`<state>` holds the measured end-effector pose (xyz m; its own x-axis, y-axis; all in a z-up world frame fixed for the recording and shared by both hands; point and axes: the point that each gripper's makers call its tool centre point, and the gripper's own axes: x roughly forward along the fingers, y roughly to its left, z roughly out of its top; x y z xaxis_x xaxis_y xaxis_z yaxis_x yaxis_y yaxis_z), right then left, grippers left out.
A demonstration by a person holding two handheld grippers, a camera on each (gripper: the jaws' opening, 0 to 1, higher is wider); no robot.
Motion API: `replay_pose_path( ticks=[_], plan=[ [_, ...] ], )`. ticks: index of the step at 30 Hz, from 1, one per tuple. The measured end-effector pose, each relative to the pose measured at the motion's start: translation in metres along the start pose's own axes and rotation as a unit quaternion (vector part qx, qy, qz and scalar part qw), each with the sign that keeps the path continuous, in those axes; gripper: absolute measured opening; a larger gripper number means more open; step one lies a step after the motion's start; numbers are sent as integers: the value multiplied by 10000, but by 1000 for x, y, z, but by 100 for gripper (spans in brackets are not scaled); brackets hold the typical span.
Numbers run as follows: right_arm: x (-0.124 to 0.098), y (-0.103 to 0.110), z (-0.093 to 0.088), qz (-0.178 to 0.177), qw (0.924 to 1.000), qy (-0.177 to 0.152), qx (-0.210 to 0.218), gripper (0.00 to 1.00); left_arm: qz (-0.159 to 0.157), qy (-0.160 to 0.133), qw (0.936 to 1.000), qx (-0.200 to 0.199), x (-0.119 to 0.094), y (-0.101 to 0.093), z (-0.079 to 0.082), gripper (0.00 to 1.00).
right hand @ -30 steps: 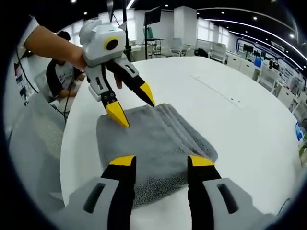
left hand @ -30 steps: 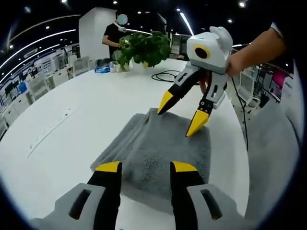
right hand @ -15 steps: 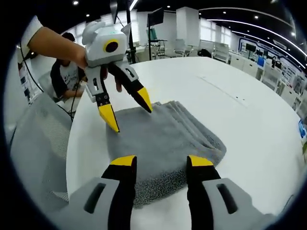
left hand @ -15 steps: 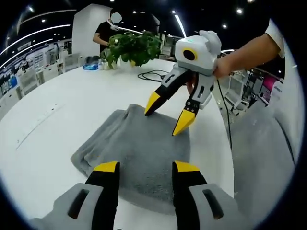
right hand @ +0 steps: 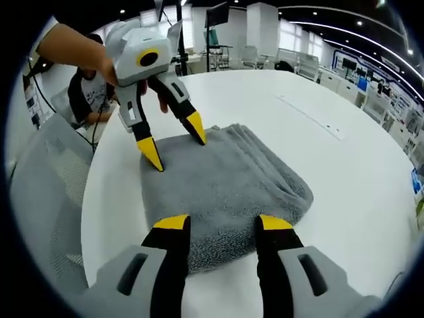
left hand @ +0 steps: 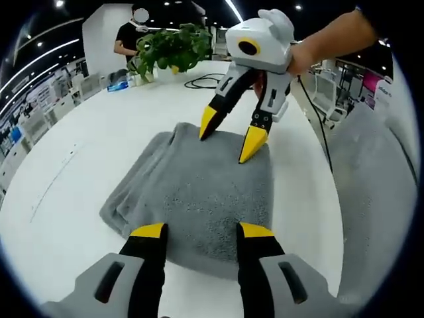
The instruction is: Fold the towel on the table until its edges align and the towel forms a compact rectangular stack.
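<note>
In the left gripper view, the folded grey terry towel (left hand: 199, 189) lies on the round white table (left hand: 99, 139), its layered edges stepped along the left side. The left gripper (left hand: 201, 231) stands at the towel's near edge with its yellow-tipped jaws apart and nothing between them. Across the towel, the right gripper (left hand: 229, 140) points down at the far edge, jaws spread; whether the tips touch the cloth is hard to tell. A leafy green potted plant (left hand: 173, 48) and a black cable (left hand: 202, 81) sit far back.

In the right gripper view, the towel (right hand: 225, 185) lies between both grippers. The right gripper (right hand: 224, 223) hangs over the near edge, jaws apart. The left gripper (right hand: 173, 142) stands opposite, jaws spread. A grey mesh chair (right hand: 46, 199) is cut off at left.
</note>
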<state>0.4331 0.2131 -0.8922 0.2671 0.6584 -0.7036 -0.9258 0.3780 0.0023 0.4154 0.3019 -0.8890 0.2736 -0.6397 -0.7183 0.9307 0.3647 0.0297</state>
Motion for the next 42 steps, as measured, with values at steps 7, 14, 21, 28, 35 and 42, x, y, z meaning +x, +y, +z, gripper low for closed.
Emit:
replay_pose_path(
  ticks=[7,14,21,28,35,42],
  plan=[
    [-6,2,5,-26,9999,-77,97,39,85,-71,9999,-57,-4,5,3,48],
    [-15,5,14,-131,9988,-404,238,52,303,-410,9981,-338,-17,11,10,60],
    [-18,17,15,-222,9975,-552,374,74,463,-394,9966,-557,-20,15,6,76],
    [-20,13,9,-338,9971,-575,353,86,499,-443,9957,-637,-24,5,3,83],
    [-17,20,-2,-272,9976,-479,432,88,491,-364,9964,-594,-24,-5,-6,90],
    [-16,23,-7,-331,9980,-378,386,85,474,-292,9955,-766,-20,-7,-18,91]
  ],
)
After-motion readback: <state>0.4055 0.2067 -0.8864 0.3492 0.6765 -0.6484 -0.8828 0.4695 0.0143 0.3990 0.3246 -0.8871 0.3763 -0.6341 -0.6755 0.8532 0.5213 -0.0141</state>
